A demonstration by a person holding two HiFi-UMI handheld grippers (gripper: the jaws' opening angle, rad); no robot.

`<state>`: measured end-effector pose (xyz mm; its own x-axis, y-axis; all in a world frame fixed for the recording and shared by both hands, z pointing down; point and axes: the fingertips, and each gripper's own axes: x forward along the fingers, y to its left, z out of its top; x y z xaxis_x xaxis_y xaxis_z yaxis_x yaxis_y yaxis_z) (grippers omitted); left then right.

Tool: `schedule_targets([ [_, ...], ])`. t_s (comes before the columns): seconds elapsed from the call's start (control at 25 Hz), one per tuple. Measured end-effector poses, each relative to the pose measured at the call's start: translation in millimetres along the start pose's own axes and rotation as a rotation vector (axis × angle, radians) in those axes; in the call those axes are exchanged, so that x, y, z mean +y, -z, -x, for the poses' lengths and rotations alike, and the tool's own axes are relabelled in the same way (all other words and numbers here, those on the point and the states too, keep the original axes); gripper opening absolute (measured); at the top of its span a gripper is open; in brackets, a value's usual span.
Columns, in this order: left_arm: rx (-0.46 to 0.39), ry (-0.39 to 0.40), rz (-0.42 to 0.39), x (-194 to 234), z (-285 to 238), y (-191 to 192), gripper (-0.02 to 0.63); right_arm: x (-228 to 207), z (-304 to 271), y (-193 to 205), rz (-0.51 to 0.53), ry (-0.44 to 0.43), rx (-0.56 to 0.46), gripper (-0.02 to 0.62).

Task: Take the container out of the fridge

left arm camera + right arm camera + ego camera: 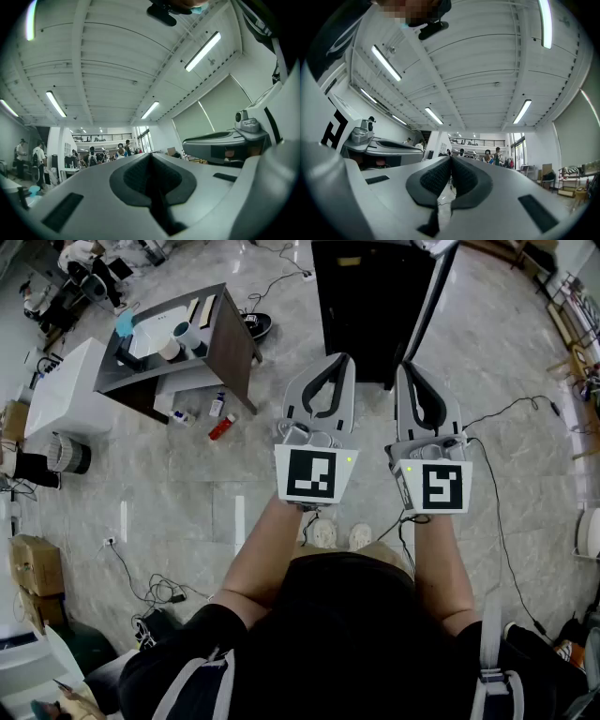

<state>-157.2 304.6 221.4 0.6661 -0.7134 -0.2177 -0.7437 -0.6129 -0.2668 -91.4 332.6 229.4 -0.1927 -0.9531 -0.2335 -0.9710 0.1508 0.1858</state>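
The head camera sits high and looks steeply down. It sees the left gripper [339, 360], the right gripper [405, 368] and the gray floor [187, 493] far below. Each gripper camera sits low, right behind its own jaws, and looks along them — tipped up at the ceiling [117, 56]. Both see the same long lamps [202, 51] and far balcony [476, 140] — and each catches the other gripper at its edge.

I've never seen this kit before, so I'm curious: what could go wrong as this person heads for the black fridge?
A black cable trails over the floor beside the person's feet; a step forward could snag it. The left gripper and right gripper are both shut and empty; unless opened in time, they might bump the fridge rather than grip anything.
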Motion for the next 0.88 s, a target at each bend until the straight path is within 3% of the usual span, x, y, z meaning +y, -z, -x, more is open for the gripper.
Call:
schedule_targets([
  [0.88,-0.006,0.041,0.001,23,11,7,0.025,24,-17,6,-0.032,-0.024,0.011,0.037],
])
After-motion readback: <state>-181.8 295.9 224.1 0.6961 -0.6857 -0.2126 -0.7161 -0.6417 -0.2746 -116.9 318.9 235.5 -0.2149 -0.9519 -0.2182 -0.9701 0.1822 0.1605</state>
